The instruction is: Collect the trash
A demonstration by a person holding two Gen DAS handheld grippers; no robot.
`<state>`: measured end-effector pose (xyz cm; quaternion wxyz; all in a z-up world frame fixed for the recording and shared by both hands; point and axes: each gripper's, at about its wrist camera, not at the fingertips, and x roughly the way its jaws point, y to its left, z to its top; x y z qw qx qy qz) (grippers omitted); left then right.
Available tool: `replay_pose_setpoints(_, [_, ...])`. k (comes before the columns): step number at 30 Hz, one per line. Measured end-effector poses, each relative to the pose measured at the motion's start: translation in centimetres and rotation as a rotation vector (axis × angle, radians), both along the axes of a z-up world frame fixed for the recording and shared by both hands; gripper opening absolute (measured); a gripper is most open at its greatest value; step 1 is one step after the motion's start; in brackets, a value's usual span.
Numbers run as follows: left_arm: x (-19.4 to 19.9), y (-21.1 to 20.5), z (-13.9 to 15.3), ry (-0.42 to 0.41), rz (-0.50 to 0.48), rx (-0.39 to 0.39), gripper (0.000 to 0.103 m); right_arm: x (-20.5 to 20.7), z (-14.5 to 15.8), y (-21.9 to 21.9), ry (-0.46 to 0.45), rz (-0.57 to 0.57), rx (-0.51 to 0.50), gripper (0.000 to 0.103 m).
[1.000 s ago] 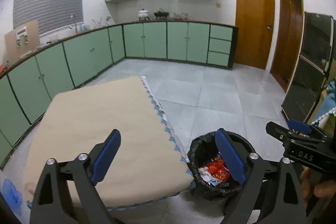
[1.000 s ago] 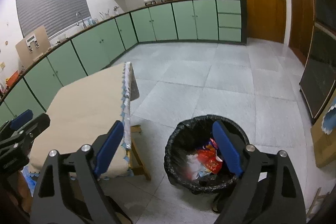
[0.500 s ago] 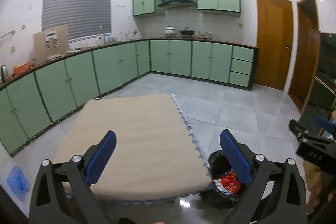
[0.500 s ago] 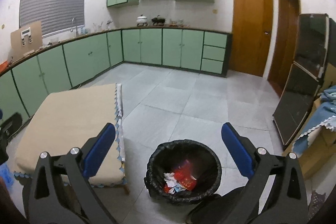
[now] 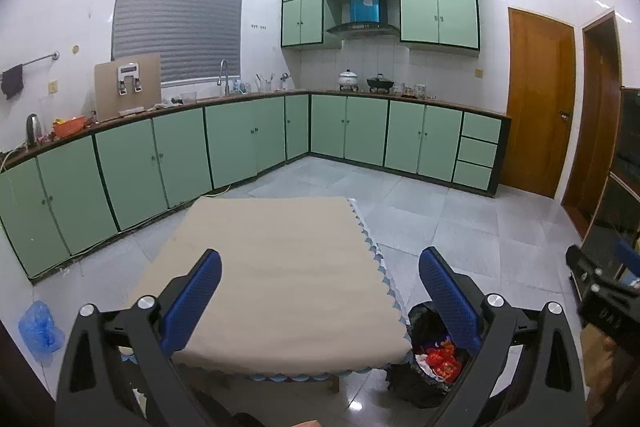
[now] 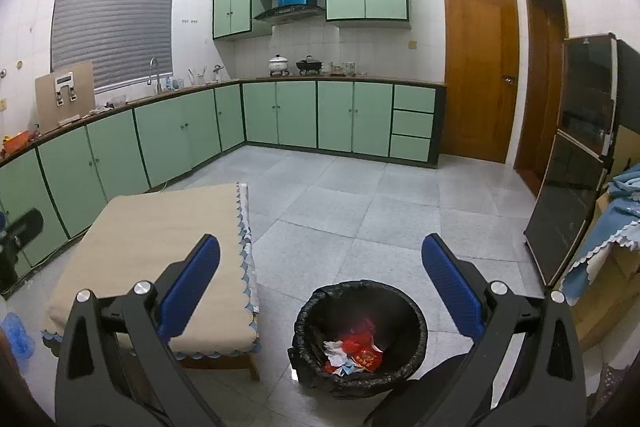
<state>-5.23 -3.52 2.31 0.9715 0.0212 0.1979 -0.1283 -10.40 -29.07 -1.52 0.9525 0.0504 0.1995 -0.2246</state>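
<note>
Green kitchen cabinets ring the tiled floor. Both the left claw (image 5: 320, 291) and right claw (image 6: 320, 287) have just spread wide, empty, and lifted back; red and white wrappers (image 6: 354, 351) lie in the black-lined bin (image 6: 360, 331) beside the bare worktop (image 5: 280, 267), so collecting looks finished.

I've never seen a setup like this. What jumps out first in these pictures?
Wide-open blue fingers frame the bottom of each view. Between them on the grey floor stands a black-lined bin holding red wrappers, beside a low table under a beige cloth. Mint-green cabinets line the walls.
</note>
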Motion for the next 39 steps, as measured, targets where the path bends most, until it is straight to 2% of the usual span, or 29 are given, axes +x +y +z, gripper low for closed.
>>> replay_pose_setpoints(6, [-0.4, 1.9, 1.2, -0.029, 0.028, -0.031, 0.097, -1.0, 0.6, -0.9, -0.028, -0.037, 0.003, 0.098])
replay_pose_setpoints(9, [-0.2, 2.4, 1.1, -0.025, 0.031, -0.044, 0.097, -0.7, -0.1, -1.4, -0.028, -0.049, 0.0, 0.098])
replay_pose_setpoints(17, [1.2, 0.4, -0.3, -0.013, 0.041, -0.005, 0.097, 1.3, -2.5, -3.0, 0.033, -0.071, 0.039, 0.098])
replay_pose_setpoints(23, [2.3, -1.4, -1.2, 0.003, 0.015, 0.012, 0.097, 2.0, -3.2, -3.6, 0.064, -0.096, 0.043, 0.098])
replay_pose_setpoints(29, [2.9, -1.8, -2.5, 0.02, 0.031, 0.013, 0.097, 3.1, -3.7, -4.1, 0.105, -0.16, 0.05, 0.098])
replay_pose_setpoints(39, [3.4, -2.1, -3.1, 0.024, 0.038, 0.019, 0.097, 3.2, -3.0, -3.5, 0.084, -0.172, 0.044, 0.098])
